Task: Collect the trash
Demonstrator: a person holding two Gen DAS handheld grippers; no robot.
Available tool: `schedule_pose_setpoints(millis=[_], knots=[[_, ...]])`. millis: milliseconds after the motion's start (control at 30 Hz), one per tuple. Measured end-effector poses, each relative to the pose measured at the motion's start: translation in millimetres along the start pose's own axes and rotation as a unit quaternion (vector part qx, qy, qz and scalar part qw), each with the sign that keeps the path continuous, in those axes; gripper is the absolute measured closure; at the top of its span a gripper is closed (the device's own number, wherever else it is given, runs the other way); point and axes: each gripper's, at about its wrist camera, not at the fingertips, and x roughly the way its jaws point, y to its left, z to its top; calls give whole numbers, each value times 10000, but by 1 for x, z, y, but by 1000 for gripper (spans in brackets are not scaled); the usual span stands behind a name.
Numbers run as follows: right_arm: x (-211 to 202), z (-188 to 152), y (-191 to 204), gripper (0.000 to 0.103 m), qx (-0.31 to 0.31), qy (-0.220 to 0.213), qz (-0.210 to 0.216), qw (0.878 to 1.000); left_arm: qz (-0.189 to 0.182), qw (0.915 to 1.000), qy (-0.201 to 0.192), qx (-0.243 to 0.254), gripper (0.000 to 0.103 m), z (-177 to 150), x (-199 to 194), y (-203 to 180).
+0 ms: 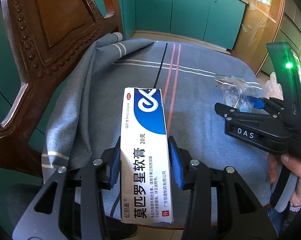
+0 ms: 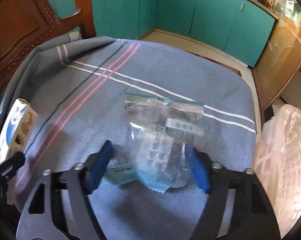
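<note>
On blue-cloth desk (image 2: 170,76): left gripper (image 1: 144,160) fingers clamp ointment box (image 1: 144,140); right gripper (image 2: 150,166) fingers half-open astride clear wrapper (image 2: 160,136), should pinch low, gathering film.

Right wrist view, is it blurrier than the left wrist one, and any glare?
Right wrist view: motion-smeared, the clear wrapper and cloth stripes soft, bright washout on the plastic bag at right. Left wrist view: sharp, print on the ointment box readable; fisheye bends the cabinets.
</note>
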Motion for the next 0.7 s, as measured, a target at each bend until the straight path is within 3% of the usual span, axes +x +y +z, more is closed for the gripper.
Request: schedule_pose_setpoints(millis=[167,467,700], knots=[[-6,0,4,47,-141,-66,141,9998,-6,10000,-8,-13,58,0,0,1],[-43,5,5,47,-290,-689,160,9971,59,9999,-125,-23,58,-1,-8,0],[-81,5,-18,47,-143,-1129,19,9935,62,9994,-323,39,59,0,-21,-7]])
